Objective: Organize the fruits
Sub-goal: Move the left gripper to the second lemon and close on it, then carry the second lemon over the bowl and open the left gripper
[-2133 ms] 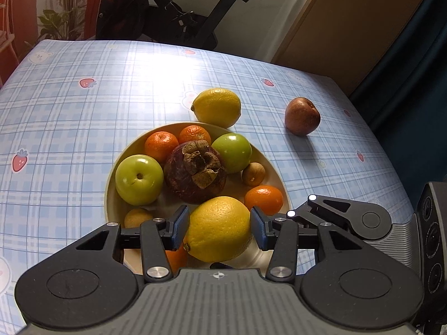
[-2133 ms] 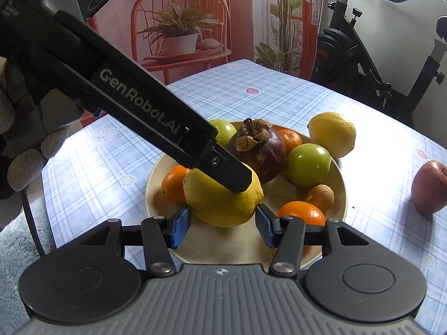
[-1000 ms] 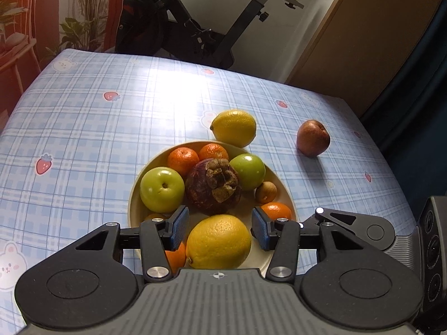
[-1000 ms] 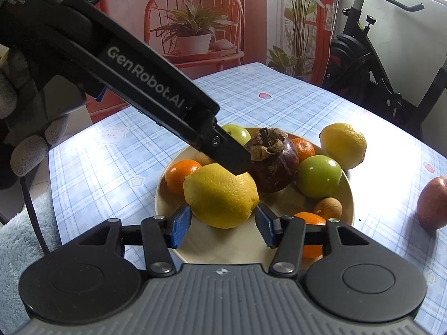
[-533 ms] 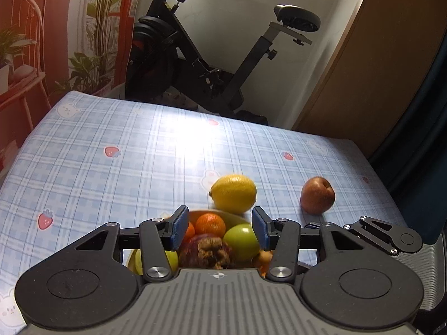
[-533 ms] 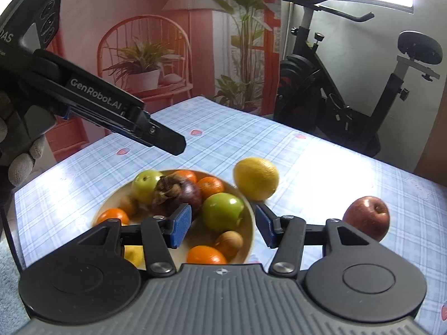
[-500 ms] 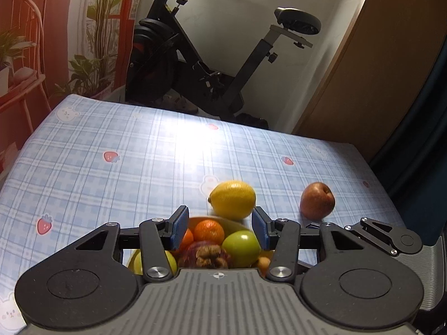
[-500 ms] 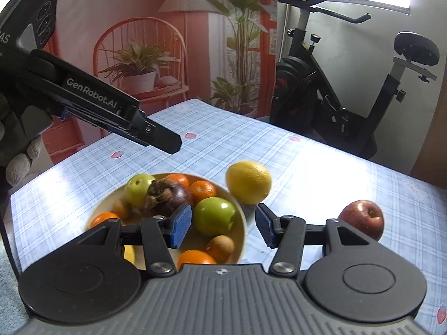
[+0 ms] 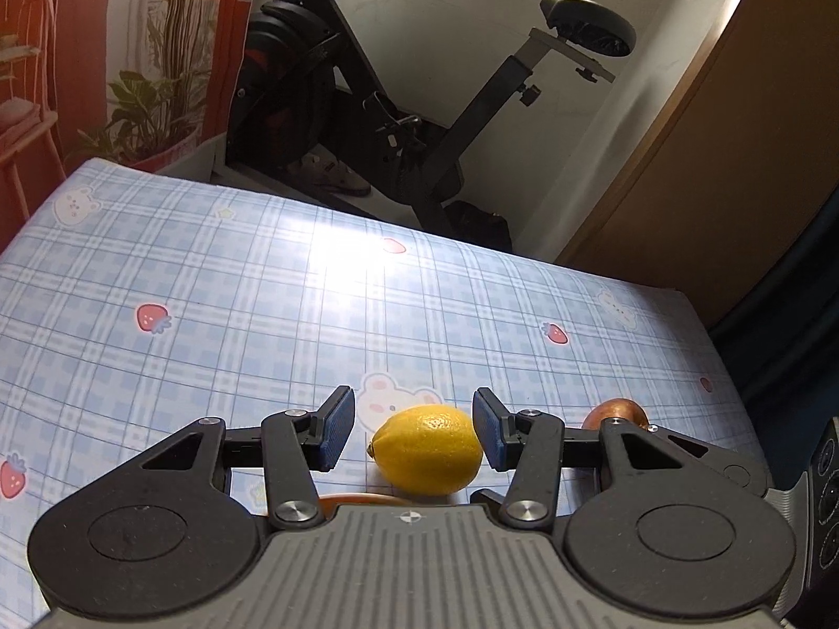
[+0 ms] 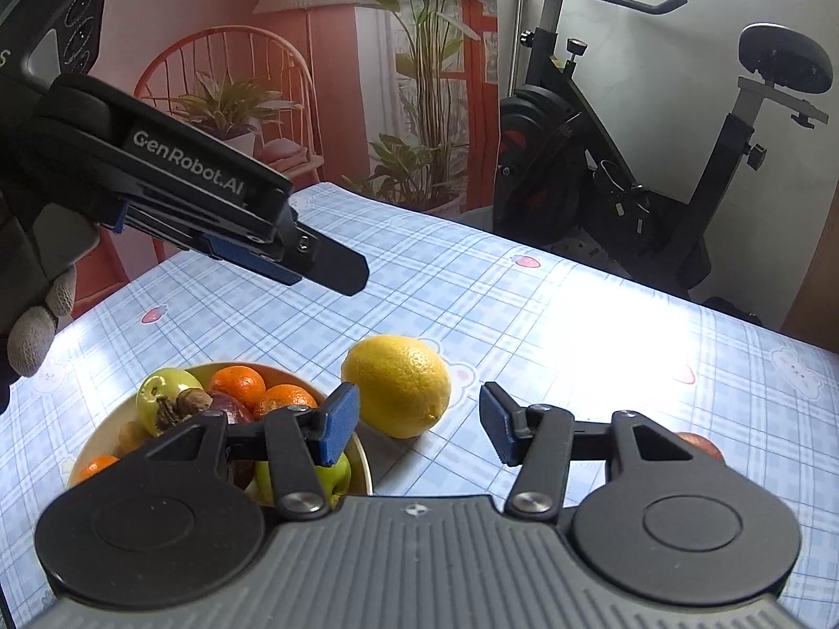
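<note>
Lemon ahead of our left gripper

Our left gripper (image 9: 414, 437), jaws apart and empty, frames the lemon (image 9: 427, 448) lying crosswise on the table beside the bowl (image 10: 362, 464); our right gripper (image 10: 419, 424), also open and empty, sits offset.

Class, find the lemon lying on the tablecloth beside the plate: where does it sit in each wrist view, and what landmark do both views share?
Left wrist view: the lemon lies low centre, framed between the open fingers.
Right wrist view: the lemon lies centre, just beyond the plate, by the near-left finger.
Shared landmark: the exercise bike behind the table.
</note>
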{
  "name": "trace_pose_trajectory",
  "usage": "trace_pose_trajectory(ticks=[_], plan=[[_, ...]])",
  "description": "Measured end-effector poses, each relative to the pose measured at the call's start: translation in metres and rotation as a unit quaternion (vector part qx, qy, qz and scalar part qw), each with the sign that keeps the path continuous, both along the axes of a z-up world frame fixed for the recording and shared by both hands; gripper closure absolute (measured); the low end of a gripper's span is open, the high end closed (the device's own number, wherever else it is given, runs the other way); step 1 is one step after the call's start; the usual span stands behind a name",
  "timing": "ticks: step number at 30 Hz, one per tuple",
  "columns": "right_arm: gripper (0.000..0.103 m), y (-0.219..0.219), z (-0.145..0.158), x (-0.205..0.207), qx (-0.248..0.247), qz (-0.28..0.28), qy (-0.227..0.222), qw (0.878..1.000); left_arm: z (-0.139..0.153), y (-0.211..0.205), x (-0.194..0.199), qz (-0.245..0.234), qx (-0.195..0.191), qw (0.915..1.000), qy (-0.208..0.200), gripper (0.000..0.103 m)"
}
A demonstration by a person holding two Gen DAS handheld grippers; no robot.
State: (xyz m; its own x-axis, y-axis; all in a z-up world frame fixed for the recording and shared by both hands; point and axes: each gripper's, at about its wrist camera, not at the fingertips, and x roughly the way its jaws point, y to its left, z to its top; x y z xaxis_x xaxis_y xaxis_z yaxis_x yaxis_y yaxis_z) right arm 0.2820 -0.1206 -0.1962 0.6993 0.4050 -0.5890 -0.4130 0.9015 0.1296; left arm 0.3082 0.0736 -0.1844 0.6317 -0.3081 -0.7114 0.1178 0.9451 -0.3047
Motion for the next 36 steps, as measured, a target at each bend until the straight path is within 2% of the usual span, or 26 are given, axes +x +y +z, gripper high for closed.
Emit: trace_pose_trajectory(ticks=[9,15,19,26,36], plan=[[0.047,0.008,-0.017,0.024,0.019,0.018,0.023,0.999,-0.029,0.005,0.017,-0.008,-0.036,0.9985,0.041,0.051],[0.042,0.008,-0.024,0.033,0.032,0.021,0.035,0.999,-0.040,0.006,0.020,-0.024,-0.060,0.9968,0.048,0.049],[0.044,0.005,-0.025,0.033,0.041,0.016,0.038,0.998,-0.042,0.003,0.018,-0.033,-0.062,0.9965,0.045,0.052],[0.044,0.004,-0.010,0.012,0.035,0.009,0.017,0.999,-0.026,-0.001,0.001,-0.050,-0.059,0.9966,0.031,0.053],[0.044,0.007,0.024,-0.043,0.042,0.012,-0.010,0.999,0.011,-0.004,-0.053,-0.074,-0.044,0.9962,0.006,0.053]])
